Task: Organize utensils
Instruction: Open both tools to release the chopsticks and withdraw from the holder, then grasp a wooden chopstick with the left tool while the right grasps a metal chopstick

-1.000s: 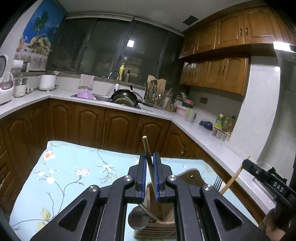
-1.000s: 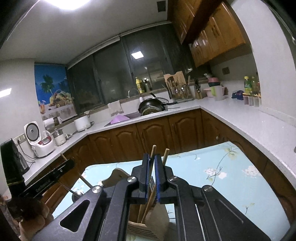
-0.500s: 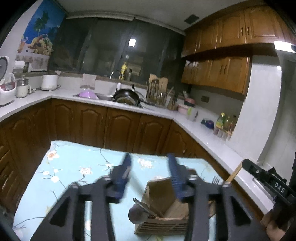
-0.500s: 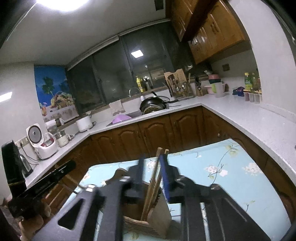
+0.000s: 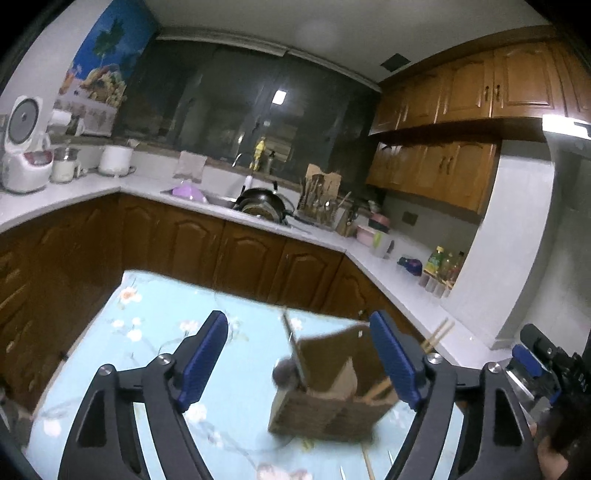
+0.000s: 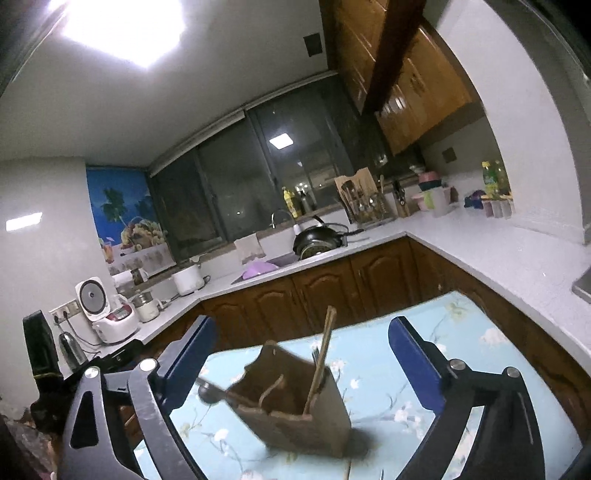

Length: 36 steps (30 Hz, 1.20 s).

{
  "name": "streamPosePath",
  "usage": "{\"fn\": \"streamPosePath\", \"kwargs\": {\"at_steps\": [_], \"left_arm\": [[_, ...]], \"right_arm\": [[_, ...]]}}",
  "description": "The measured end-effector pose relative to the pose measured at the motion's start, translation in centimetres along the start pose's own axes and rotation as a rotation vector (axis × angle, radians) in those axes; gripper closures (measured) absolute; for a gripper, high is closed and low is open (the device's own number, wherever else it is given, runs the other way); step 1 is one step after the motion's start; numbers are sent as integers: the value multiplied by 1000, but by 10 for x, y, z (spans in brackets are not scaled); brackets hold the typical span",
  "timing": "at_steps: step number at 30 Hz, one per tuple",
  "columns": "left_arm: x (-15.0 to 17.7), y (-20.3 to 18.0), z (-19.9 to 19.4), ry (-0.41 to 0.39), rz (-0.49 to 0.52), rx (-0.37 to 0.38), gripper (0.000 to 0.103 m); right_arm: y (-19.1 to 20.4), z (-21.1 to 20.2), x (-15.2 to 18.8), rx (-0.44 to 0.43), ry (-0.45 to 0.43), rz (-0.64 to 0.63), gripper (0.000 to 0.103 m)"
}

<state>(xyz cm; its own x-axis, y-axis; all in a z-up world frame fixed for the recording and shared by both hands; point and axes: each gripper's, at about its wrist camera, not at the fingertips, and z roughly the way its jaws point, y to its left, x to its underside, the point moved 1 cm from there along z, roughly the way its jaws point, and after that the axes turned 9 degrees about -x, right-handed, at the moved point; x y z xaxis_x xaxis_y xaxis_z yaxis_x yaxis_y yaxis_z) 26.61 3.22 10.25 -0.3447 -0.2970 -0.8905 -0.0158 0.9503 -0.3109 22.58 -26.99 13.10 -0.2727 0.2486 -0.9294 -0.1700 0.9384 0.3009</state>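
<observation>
left gripper [image 5: 299,363] spread wide, blue pads [image 5: 205,356] apart with nothing pressed between them, jaws just opened off a utensil handle; right gripper [image 6: 301,363] likewise parted and empty, just released from the chopsticks [image 6: 320,360]. ahead of both, standing on the floral blue tablecloth [image 5: 155,332], a wooden utensil holder [image 5: 325,410], blurred in both views. seen only from the left wrist: a dark ladle [image 5: 286,369] leaning out of the holder's left compartment, chopstick tips poking up behind the right pad, loose utensils lying on the cloth at the lower edge, and the other gripper at far right. seen only from the right wrist: fork tines [image 6: 316,355] beside the upright chopsticks in the holder's right compartment, the bright ceiling light [image 6: 122,26], and a person's hand low at left, dim. beyond the table in both, dark wood cabinets, a white counter [image 5: 55,199], a rice cooker [image 6: 107,314], a black wok [image 5: 260,205] at the sink.
</observation>
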Motion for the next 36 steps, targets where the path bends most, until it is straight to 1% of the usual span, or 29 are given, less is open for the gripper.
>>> {"fn": "streamPosePath", "kwargs": {"at_steps": [2, 4, 8, 9, 11, 14, 19, 22, 27, 33, 36], "left_arm": [[10, 7, -14, 20, -15, 2, 22], [20, 14, -25, 46, -24, -12, 21], [41, 30, -46, 108, -48, -32, 21], [41, 32, -50, 118, -56, -33, 21], [53, 42, -60, 151, -76, -38, 21], [58, 47, -68, 186, -84, -55, 21], [67, 52, -79, 222, -109, -67, 21], [74, 46, -79, 242, -102, -69, 21], [86, 42, -80, 289, -91, -67, 21], [97, 29, -75, 351, -42, -69, 21], [96, 24, -73, 372, -24, -66, 21]], "right_arm": [[-1, -12, 12, 1, 17, 12, 4], [-1, -22, 24, 10, 37, 15, 4], [-1, -44, 55, 64, 87, -10, 4], [-1, -48, 61, 72, 97, -14, 4], [-3, -56, 77, 86, 133, -10, 4], [-6, -67, 95, 98, 173, 7, 4], [-9, -84, 119, 123, 205, 9, 4], [-10, -87, 131, 133, 236, 6, 4], [-12, -90, 143, 139, 262, 4, 4], [-13, -88, 147, 147, 286, -7, 4], [-16, -85, 148, 141, 298, 2, 4]]}}
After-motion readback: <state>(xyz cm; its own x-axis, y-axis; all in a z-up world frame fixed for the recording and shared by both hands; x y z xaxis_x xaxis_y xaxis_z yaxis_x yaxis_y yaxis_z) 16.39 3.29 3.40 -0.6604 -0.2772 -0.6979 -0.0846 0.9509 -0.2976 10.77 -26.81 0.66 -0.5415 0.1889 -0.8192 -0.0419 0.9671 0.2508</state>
